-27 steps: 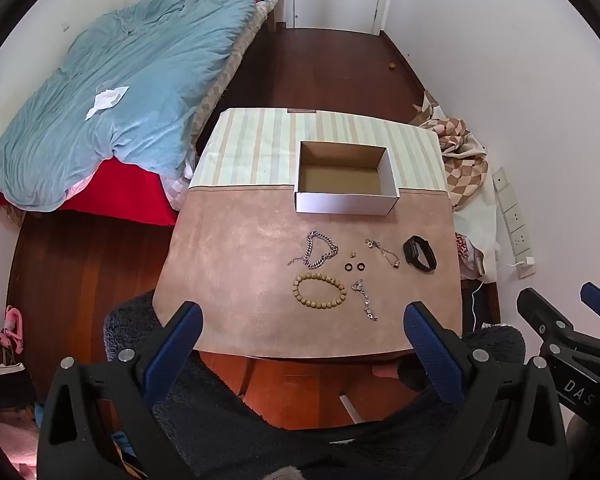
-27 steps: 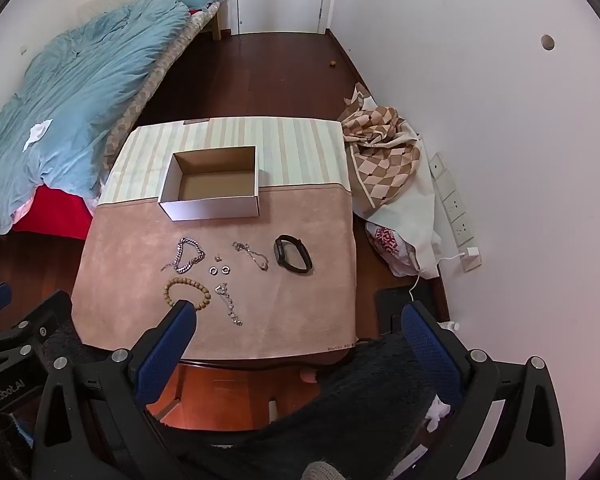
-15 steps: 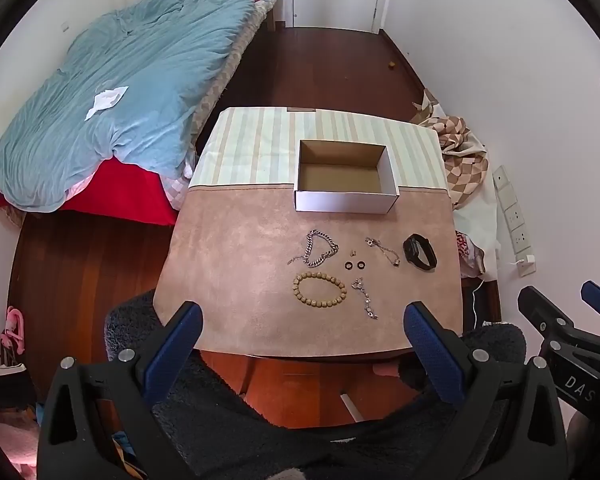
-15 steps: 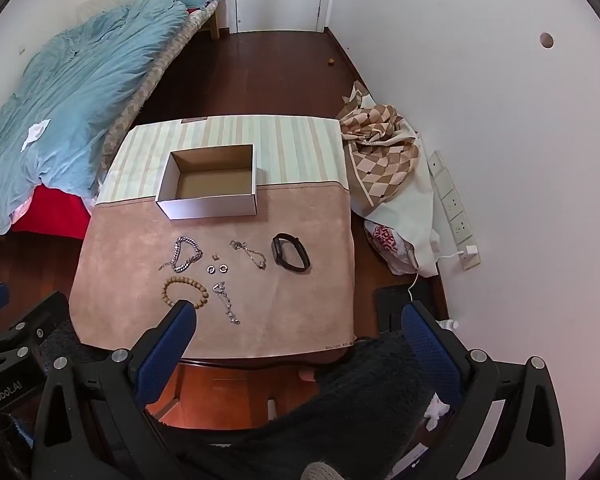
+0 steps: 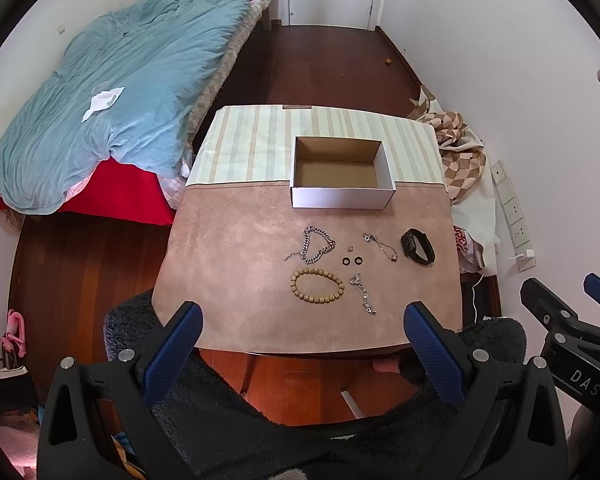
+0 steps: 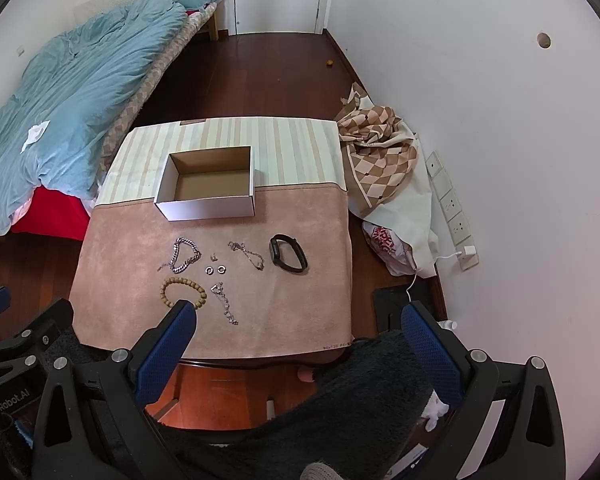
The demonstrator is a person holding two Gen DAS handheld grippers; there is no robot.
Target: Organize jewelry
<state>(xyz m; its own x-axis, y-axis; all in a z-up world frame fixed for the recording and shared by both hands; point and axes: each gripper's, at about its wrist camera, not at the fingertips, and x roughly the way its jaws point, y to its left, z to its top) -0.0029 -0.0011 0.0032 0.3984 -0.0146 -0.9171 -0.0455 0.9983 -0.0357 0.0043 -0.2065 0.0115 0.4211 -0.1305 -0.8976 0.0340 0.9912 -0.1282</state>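
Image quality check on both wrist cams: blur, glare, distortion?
Left wrist: sharp, even daylight, no glare; the bead bracelet and box read clearly, and heavy fisheye bends the walls. Right wrist: same, with black vignette corners.

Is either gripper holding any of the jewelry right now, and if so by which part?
Nothing is held. The left gripper and right gripper are both open and empty.

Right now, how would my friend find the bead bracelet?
Find the open cardboard box on the table. Nearer than it lies a row of silver chains; nearer still, on the brown mat, is the wooden bead bracelet: the only ring of round tan beads.
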